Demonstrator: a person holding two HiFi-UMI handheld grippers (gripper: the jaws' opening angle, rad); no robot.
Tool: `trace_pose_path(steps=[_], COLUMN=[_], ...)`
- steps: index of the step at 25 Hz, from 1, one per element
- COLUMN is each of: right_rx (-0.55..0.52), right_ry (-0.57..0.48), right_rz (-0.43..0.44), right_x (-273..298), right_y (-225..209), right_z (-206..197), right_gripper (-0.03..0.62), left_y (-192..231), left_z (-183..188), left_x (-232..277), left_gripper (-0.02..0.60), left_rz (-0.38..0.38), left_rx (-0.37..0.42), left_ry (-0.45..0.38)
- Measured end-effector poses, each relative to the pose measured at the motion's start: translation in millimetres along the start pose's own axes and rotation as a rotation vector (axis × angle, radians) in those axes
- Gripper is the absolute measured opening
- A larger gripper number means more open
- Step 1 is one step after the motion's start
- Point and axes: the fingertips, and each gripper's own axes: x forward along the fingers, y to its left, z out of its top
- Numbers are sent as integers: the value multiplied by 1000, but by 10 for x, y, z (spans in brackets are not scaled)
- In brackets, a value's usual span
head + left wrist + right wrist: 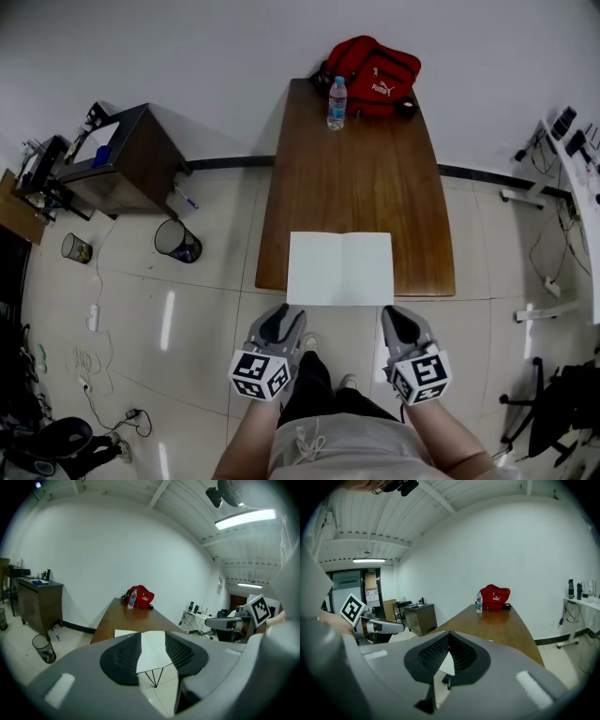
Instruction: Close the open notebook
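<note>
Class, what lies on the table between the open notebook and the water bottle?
Nothing. The head view shows only bare brown table between the open notebook and the water bottle.

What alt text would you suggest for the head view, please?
Open white notebook lying flat at a brown wooden table's near edge, grey left gripper and right gripper held before it; red bag and clear plastic bottle at the far end.

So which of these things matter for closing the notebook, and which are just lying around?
For the job: open notebook, left gripper, right gripper.
Just lying about: water bottle, red bag, waste bin, side cabinet.
</note>
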Motion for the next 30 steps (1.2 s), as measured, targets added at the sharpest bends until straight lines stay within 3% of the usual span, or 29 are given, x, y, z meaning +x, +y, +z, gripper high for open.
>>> trace_pose_path(steps=[8, 10, 16, 22, 24, 26, 30], right_rx=[21, 21, 35, 46, 48, 46, 42], right_ry=[139, 165, 232, 260, 260, 260, 257], right_rz=[64, 97, 141, 135, 130, 129, 121], right_x=[755, 887, 1111, 1186, 1208, 1214, 1134], right_y=[167, 249, 376, 327, 308, 302, 275], right_z=[-319, -403, -643, -742, -744, -748, -740], right_gripper=[6, 6, 6, 6, 6, 6, 6], left_y=[734, 848, 1003, 1051, 1027, 985, 932], left_z=[-780, -913, -1275, -1428, -1409, -1362, -1244], left_x=[516, 609, 839, 920, 936, 943, 886], left_gripper=[215, 245, 250, 279, 262, 160, 116], left_rz=[23, 30, 18, 4, -29, -57, -37], left_rx=[-167, -218, -301, -455, -475, -479, -451], left_ry=[223, 244, 314, 294, 294, 286, 264])
